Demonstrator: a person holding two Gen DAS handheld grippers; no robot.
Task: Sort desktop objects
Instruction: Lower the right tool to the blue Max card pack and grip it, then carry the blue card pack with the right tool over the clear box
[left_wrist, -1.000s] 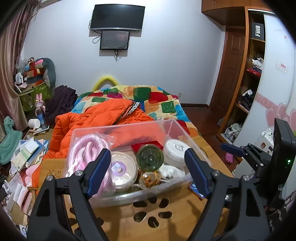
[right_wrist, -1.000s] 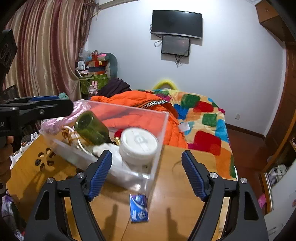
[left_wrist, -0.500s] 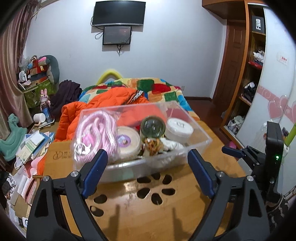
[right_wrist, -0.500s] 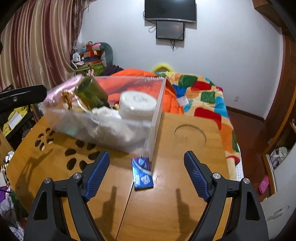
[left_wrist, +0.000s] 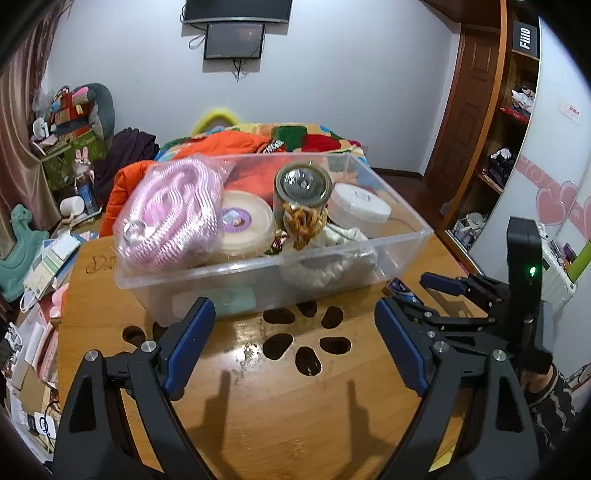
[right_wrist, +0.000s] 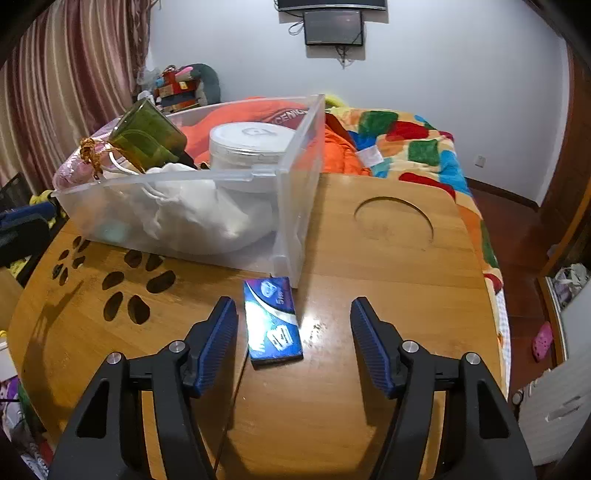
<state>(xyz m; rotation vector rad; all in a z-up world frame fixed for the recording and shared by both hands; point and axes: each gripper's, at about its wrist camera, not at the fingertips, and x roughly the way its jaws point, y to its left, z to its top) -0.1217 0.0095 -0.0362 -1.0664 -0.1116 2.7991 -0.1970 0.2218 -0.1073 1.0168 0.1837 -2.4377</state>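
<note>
A clear plastic bin (left_wrist: 273, 266) stands on the wooden table (left_wrist: 258, 406). It holds a pink coiled item in a bag (left_wrist: 170, 218), a cream tin (left_wrist: 243, 221), a green glass jar (left_wrist: 303, 188), a white tub (left_wrist: 360, 210) and a white cloth bag (right_wrist: 199, 218). A blue gum pack (right_wrist: 272, 319) lies flat by the bin's near corner. My right gripper (right_wrist: 291, 321) is low over the table, its jaws closing around the pack. Its pads are clear of the pack, which sits nearer the left finger. My left gripper (left_wrist: 293, 317) hangs open before the bin, with nothing between its fingers.
Paw-shaped cutouts (left_wrist: 295, 339) pierce the table in front of the bin, and a round recess (right_wrist: 393, 225) sits at its far right. A bed with a patchwork quilt (right_wrist: 406, 147) and an orange jacket (left_wrist: 236, 144) lies beyond. Floor clutter (left_wrist: 40, 258) is on the left, open shelves (left_wrist: 506, 122) on the right.
Both grippers have come down toward the table and tilted lower. The right gripper's jaws have narrowed, and the gum pack now lies between them.
</note>
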